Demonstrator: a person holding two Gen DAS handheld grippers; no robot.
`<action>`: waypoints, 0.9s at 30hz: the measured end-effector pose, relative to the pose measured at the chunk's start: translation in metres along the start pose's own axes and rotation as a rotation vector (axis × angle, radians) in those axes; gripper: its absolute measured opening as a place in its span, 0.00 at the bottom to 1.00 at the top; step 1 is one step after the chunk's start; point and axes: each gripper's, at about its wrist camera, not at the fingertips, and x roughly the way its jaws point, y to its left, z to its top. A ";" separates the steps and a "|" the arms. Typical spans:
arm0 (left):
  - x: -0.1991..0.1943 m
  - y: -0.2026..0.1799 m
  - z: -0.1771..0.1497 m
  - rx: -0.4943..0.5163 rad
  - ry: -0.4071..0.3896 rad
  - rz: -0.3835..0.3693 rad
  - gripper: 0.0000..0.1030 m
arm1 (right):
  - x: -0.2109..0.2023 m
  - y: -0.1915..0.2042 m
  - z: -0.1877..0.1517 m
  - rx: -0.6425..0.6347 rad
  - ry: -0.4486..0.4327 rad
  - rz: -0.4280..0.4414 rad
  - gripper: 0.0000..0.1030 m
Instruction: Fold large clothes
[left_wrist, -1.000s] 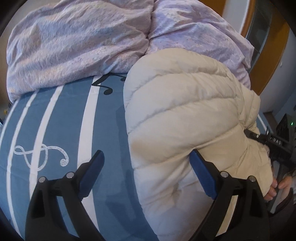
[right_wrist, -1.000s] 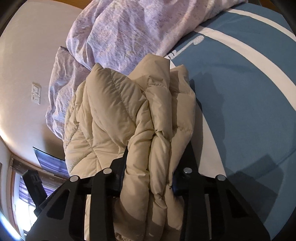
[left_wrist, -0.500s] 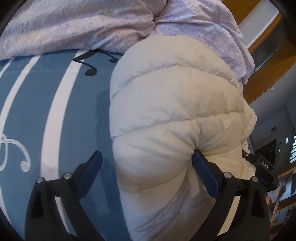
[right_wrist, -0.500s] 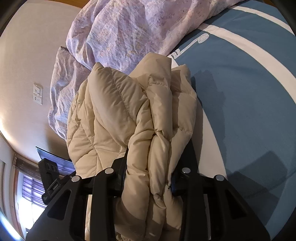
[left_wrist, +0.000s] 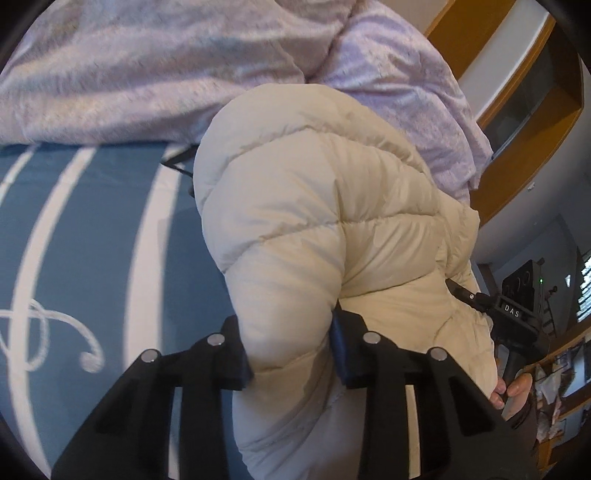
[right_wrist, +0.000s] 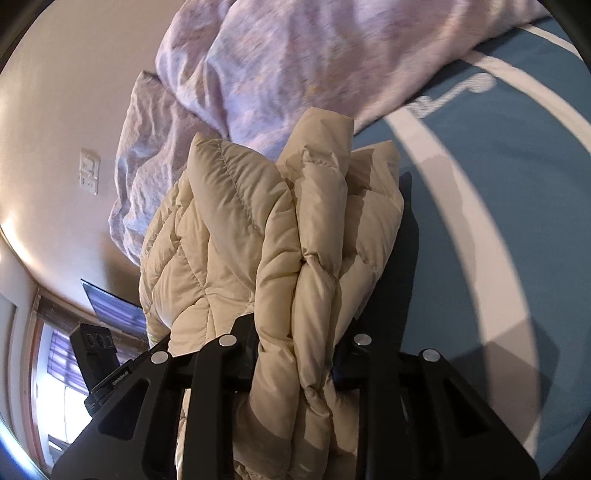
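**Thick bundle, shallow bite**

With both tongs clenched on the cream puffer jacket (left_wrist: 317, 221), I judge slippage the main risk. My left gripper (left_wrist: 291, 350) pinches one rounded fold at frame centre; my right gripper (right_wrist: 295, 354) squeezes several stacked layers, lower centre of its view. The jacket sits on the blue striped sheet (left_wrist: 92, 240), below the lilac duvet (left_wrist: 166, 66). Slick, springy down could squirt out, or an inner layer could slide free and undo the fold.
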 end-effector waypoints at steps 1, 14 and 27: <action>-0.004 0.003 0.002 0.002 -0.010 0.010 0.32 | 0.006 0.004 0.002 -0.007 0.007 0.003 0.25; -0.017 0.053 0.028 -0.026 -0.059 0.118 0.33 | 0.063 0.045 0.015 -0.113 0.043 -0.010 0.25; -0.016 0.026 0.013 0.197 -0.126 0.463 0.68 | 0.025 0.068 -0.003 -0.288 -0.070 -0.248 0.49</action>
